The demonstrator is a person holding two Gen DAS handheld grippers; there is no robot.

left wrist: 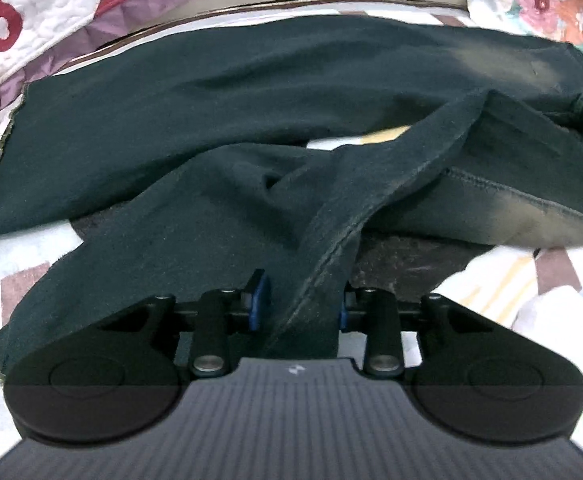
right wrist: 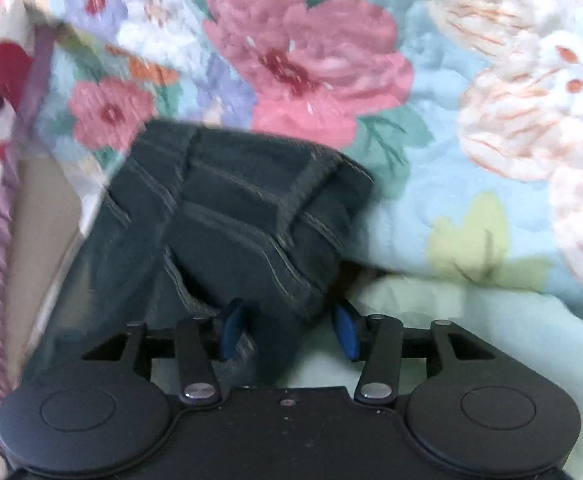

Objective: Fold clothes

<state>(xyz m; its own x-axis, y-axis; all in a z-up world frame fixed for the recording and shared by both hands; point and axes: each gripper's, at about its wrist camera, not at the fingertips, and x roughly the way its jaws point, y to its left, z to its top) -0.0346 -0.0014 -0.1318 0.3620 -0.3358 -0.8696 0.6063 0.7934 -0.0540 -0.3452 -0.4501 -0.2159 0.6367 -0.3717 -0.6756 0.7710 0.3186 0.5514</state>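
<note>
A dark green garment (left wrist: 195,104) lies spread and rumpled across the bed in the left wrist view. A seamed strip of it runs down between the blue pads of my left gripper (left wrist: 301,300), which is shut on it. In the right wrist view a bunched, stitched part of the same dark garment (right wrist: 243,216) sits between the blue pads of my right gripper (right wrist: 289,328), which is shut on it and holds it up over the bedding. The view is blurred by motion.
A white quilt with red shapes and a purple border (left wrist: 51,4) lies at the back left. A floral blanket (right wrist: 471,92) fills the right wrist view and shows at the back right in the left wrist view (left wrist: 551,4). A pale patterned sheet (left wrist: 503,276) lies under the garment.
</note>
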